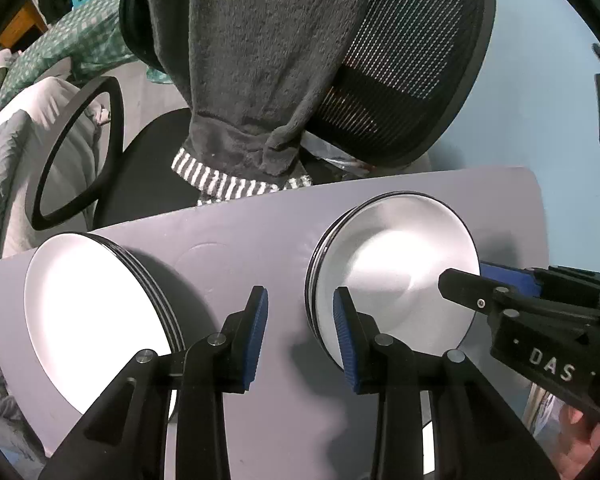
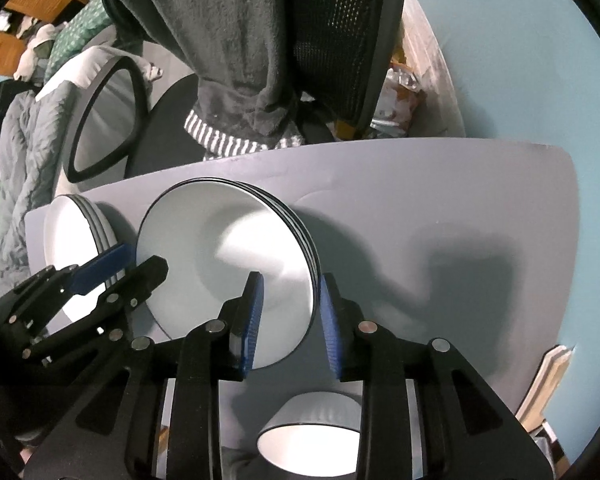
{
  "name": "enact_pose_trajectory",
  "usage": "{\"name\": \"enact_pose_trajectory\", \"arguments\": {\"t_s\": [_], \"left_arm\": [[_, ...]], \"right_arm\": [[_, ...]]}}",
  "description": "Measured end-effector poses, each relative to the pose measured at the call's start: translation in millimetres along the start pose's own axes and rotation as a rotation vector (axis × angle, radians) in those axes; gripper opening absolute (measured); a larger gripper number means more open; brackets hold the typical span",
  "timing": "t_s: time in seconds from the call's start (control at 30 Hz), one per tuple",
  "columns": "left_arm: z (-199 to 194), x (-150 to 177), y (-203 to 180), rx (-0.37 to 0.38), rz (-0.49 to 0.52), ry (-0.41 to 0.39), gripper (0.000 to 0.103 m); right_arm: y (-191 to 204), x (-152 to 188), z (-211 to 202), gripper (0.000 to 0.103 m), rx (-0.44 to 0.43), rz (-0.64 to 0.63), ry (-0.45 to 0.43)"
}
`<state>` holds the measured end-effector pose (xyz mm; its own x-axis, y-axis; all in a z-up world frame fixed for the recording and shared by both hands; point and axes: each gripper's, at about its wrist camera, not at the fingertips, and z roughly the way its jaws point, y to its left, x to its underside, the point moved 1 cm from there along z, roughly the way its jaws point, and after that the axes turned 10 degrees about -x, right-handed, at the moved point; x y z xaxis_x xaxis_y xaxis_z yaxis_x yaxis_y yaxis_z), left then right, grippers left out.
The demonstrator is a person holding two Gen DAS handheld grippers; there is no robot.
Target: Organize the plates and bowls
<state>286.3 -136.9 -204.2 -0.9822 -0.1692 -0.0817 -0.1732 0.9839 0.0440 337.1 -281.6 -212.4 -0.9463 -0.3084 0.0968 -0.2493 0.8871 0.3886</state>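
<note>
Two stacks of white plates with dark rims sit on a grey table [image 1: 260, 240]. The left stack [image 1: 92, 320] is beside my left gripper [image 1: 300, 320], which is open and empty over the bare table between the stacks. The right stack [image 1: 396, 272] also shows in the right wrist view [image 2: 228, 264]. My right gripper [image 2: 290, 312] is open, its fingers on either side of that stack's near rim. A white bowl [image 2: 312, 436] sits below it at the table's near edge. The right gripper also shows in the left wrist view [image 1: 460, 276].
A black mesh office chair [image 1: 400, 60] with a dark grey fleece [image 1: 260, 60] draped over it stands behind the table. Its armrest [image 1: 80, 152] is at the left. Bedding [image 1: 4, 160] lies further left. The table's right part [image 2: 460, 220] is bare.
</note>
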Motion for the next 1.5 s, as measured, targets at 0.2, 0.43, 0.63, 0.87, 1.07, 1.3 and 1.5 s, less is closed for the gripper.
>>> {"name": "enact_pose_trajectory", "arguments": {"t_s": [0.2, 0.43, 0.63, 0.87, 1.07, 1.3, 1.5], "left_arm": [[-14.0, 8.4, 3.7, 0.006, -0.005, -0.029, 0.037], [-41.4, 21.9, 13.1, 0.009, -0.027, -0.085, 0.047], [-75.5, 33.6, 16.1, 0.004, -0.022, -0.169, 0.057], [-112.2, 49.3, 16.4, 0.025, -0.012, -0.241, 0.063], [-133.6, 60.1, 19.6, 0.074, -0.013, -0.266, 0.063], [-160.2, 70.7, 18.6, 0.096, 0.019, -0.311, 0.065], [-181.8, 84.4, 17.8, 0.098, 0.059, -0.37, 0.075]], "right_arm": [[3.9, 7.7, -13.1, 0.028, 0.026, -0.017, -0.047], [13.8, 20.4, -44.8, 0.041, 0.085, -0.063, -0.152], [25.8, 33.2, -71.9, 0.047, 0.13, -0.113, -0.236], [37.4, 50.1, -104.0, 0.056, 0.14, -0.131, -0.329], [46.7, 66.9, -128.8, 0.063, 0.15, -0.137, -0.402], [54.3, 87.1, -149.7, 0.066, 0.146, -0.113, -0.464], [57.6, 104.8, -162.3, 0.066, 0.148, -0.088, -0.503]]}}
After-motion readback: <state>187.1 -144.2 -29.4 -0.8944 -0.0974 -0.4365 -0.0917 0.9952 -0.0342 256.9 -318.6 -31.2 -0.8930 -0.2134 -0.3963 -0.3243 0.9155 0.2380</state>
